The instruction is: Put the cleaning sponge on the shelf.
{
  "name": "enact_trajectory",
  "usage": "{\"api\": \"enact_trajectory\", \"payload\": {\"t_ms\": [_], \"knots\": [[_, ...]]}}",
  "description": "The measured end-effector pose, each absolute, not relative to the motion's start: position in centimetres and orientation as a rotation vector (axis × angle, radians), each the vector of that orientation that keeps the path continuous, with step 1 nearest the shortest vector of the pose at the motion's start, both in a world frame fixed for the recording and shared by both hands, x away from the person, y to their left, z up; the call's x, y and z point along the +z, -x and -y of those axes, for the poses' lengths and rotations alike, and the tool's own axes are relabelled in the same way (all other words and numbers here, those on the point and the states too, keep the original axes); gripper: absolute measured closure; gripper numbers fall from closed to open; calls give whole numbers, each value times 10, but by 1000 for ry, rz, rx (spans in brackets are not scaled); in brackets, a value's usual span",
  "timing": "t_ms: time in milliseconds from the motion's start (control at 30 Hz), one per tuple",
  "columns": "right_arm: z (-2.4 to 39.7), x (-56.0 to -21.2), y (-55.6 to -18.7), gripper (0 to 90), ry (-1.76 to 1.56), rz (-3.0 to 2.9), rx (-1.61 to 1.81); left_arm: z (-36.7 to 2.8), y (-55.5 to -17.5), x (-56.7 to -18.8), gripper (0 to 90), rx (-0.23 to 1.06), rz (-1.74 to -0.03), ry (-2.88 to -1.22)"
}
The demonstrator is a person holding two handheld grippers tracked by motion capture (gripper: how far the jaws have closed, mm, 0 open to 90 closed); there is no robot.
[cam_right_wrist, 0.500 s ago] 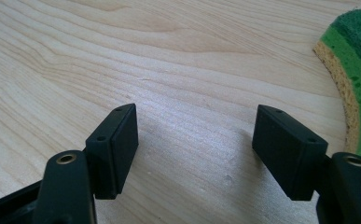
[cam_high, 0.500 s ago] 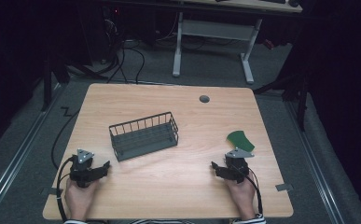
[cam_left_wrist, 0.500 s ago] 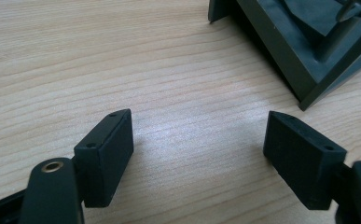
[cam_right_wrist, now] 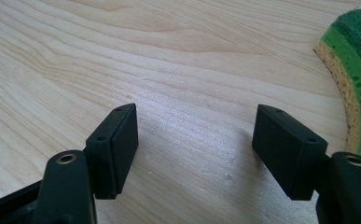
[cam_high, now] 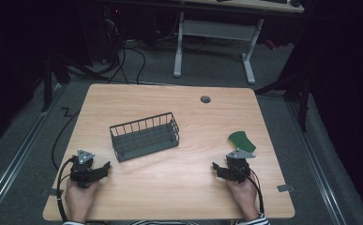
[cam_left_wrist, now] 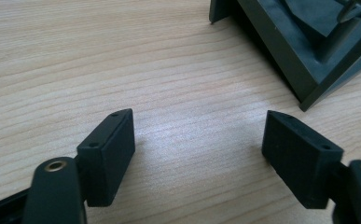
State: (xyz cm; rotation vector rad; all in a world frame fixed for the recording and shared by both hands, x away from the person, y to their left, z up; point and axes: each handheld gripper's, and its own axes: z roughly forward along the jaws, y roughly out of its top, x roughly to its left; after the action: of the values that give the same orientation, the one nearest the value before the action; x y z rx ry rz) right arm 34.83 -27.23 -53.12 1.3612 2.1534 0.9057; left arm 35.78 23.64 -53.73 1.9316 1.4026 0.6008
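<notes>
High view: both grippers rest at the near edge of the table, placed as they were half a second earlier; nothing has shifted, so work appears not yet begun. Left gripper lies just before the wire basket, its jaws spread apart over bare wood. Right gripper sits just beside the green sponge, jaws likewise apart and holding nothing. Right gripper view shows the sponge flat on the wood, off to one side of the jaws. Judged next step: a reach for the sponge.
</notes>
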Motion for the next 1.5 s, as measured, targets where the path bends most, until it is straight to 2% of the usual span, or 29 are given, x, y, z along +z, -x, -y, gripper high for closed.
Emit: {"api": "enact_trajectory", "payload": {"t_ms": [733,1000,1300,1500], "knots": [[280,-529,-351,357,-1407,-2139,913,-241,-350,-536,288,548,-1410,-1890],[291,-502,-346,381,-1423,-2188,976,-236,-334,-526,288,499,-1363,-1883],[281,-485,-370,470,-1397,-2214,1048,-220,-331,-516,276,472,-1320,-1912],[257,-468,-387,501,-1345,-2274,1123,-213,-336,-507,345,445,-1331,-1925]]}}
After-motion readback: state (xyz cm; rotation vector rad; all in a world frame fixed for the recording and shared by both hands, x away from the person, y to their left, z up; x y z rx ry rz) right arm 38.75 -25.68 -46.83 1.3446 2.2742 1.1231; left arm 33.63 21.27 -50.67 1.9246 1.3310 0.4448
